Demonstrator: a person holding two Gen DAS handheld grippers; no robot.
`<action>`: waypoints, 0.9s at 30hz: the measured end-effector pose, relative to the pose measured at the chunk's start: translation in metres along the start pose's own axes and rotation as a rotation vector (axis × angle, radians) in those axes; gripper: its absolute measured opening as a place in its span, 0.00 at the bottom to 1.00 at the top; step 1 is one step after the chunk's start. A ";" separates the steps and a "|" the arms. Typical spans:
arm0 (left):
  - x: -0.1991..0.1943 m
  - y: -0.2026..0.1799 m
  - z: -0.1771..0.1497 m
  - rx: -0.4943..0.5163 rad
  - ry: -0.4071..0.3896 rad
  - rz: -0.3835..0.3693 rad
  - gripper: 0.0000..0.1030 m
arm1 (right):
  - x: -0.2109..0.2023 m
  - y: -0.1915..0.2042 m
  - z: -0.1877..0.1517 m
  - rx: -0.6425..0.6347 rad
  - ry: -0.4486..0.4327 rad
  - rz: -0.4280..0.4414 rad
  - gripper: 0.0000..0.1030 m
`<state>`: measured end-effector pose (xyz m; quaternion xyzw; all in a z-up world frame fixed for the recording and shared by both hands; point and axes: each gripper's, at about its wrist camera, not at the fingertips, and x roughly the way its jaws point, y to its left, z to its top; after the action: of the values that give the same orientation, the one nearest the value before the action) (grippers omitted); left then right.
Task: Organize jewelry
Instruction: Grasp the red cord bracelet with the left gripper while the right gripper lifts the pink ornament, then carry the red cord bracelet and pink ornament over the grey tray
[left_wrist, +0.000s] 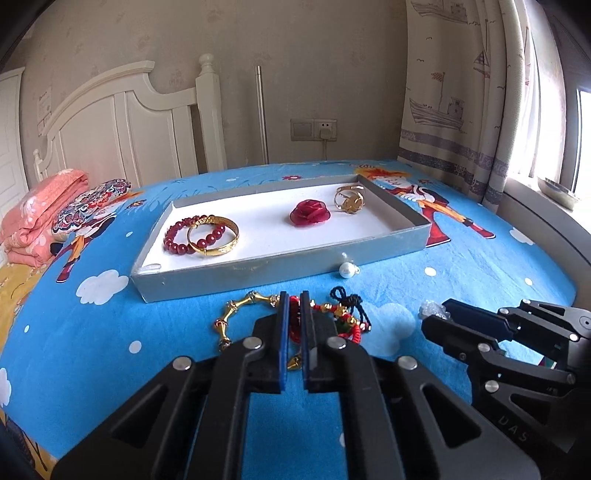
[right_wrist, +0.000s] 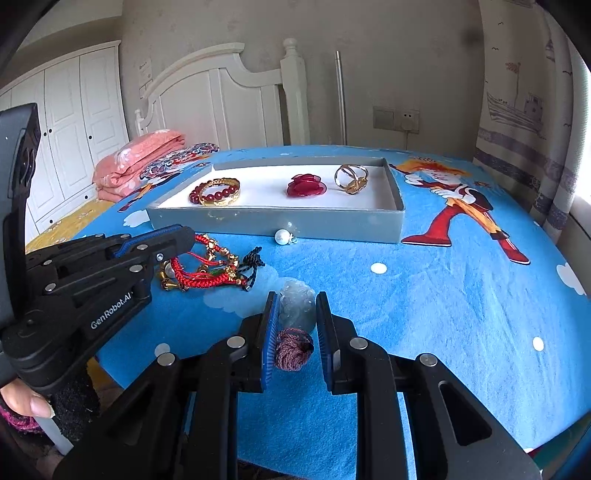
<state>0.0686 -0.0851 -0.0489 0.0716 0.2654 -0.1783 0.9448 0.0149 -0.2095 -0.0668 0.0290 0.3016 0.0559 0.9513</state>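
Shallow grey cardboard tray (left_wrist: 258, 271) with white lining holds 4 pieces: 1 dark-red bead bracelet (left_wrist: 181, 236), 1 gold bangle (left_wrist: 214, 236) overlapping it at 9 o'clock, 1 red fabric rose (left_wrist: 309, 212) centre, 1 gold ring (left_wrist: 349, 199) at 2 o'clock. 1 white pearl (right_wrist: 282, 235) touches tray's front wall. Left gripper (left_wrist: 294, 306) pinched nearly together on red cord bracelet (right_wrist: 195, 275) in the tangle, 6 o'clock of tray. Right gripper (right_wrist: 295, 314) jaws apart, flanking 1 pale jade pendant (right_wrist: 297, 306) with purple knot, on blue cartoon sheet (right_wrist: 443, 314).
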 end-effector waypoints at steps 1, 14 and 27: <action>-0.004 0.001 0.001 -0.004 -0.011 0.001 0.05 | -0.001 0.001 0.000 -0.003 -0.003 0.001 0.19; -0.052 0.030 0.007 -0.060 -0.111 0.022 0.05 | -0.016 0.024 0.005 -0.070 -0.054 0.019 0.19; -0.072 0.056 -0.023 -0.096 -0.095 0.088 0.05 | -0.027 0.052 0.007 -0.141 -0.085 0.039 0.19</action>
<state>0.0216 -0.0065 -0.0284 0.0291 0.2253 -0.1267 0.9656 -0.0079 -0.1615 -0.0412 -0.0298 0.2557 0.0943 0.9617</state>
